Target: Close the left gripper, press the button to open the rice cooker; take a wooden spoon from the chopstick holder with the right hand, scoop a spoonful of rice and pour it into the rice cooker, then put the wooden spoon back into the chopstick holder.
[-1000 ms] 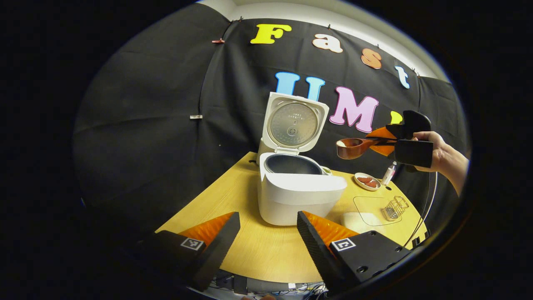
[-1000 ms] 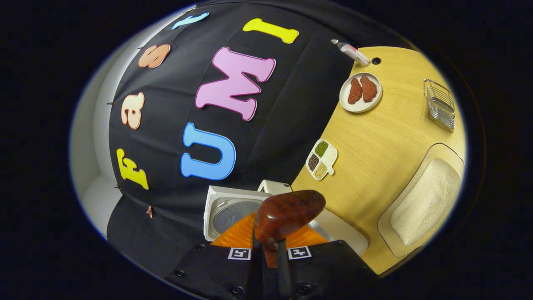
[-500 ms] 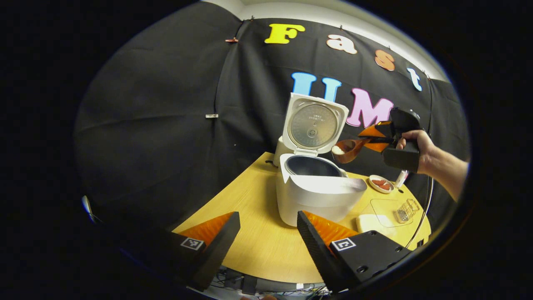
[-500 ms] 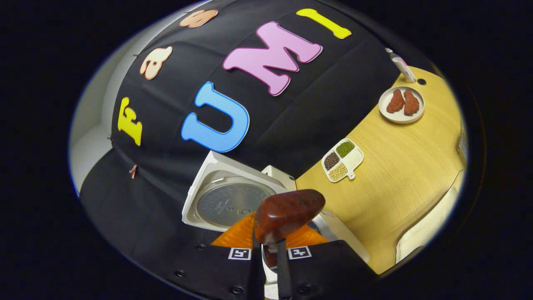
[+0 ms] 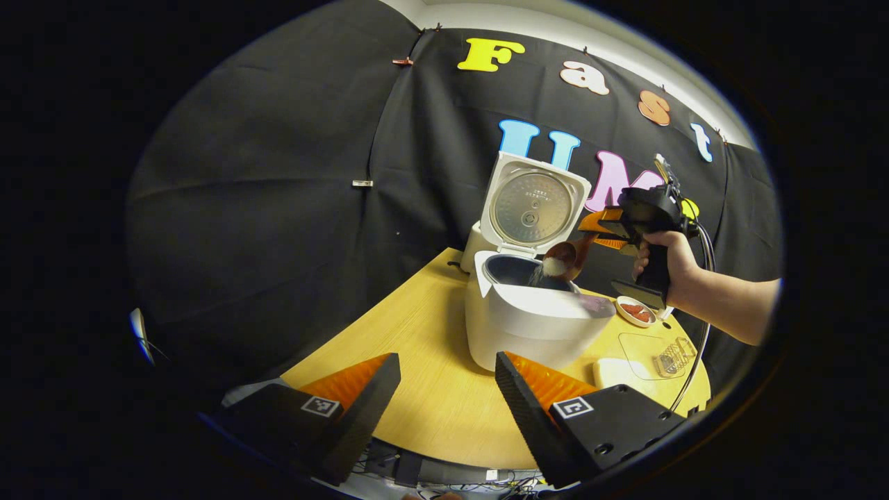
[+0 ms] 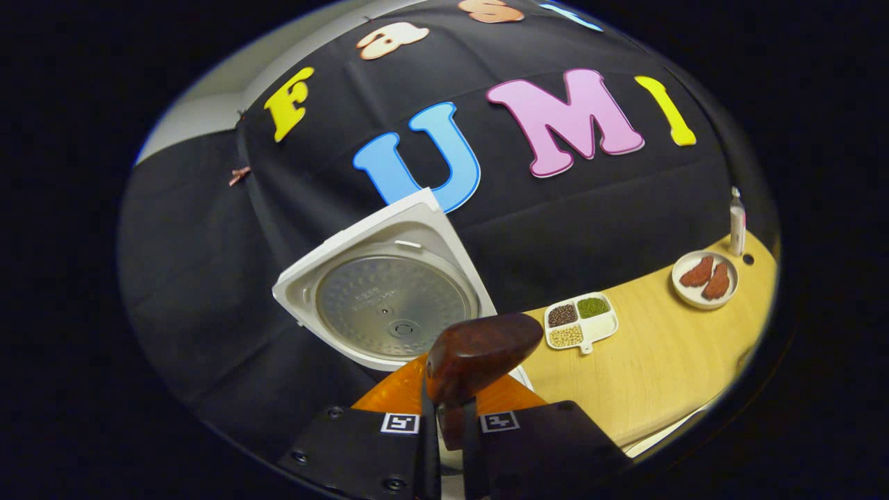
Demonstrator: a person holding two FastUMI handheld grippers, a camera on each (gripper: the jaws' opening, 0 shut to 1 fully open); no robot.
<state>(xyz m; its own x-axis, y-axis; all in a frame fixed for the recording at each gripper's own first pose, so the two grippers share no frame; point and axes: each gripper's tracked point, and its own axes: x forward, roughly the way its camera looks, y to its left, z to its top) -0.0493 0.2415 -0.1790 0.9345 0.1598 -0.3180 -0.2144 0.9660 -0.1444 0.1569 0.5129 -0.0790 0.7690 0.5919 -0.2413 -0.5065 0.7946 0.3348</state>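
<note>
— Yellow table (image 5: 430,403) is carrying the white rice cooker (image 5: 531,326), lid standing open. Grippers?

— I'm seeing the right gripper (image 6: 448,434) clenching the wooden spoon (image 6: 479,354), tipped over the pot, rice (image 5: 553,267) spilling in. My left gripper (image 5: 444,396) is hanging released, near the table edge.

Light wooden tabletop (image 6: 653,361). Near its back edge, a white divided dish (image 6: 580,322) with dark, green and pale grains. Further along, a round plate (image 6: 704,279) bearing two reddish pieces, just beside a small upright bottle (image 6: 737,222). Toward the near edge, a wire rack (image 5: 667,354) and clear tray (image 5: 635,344).
</note>
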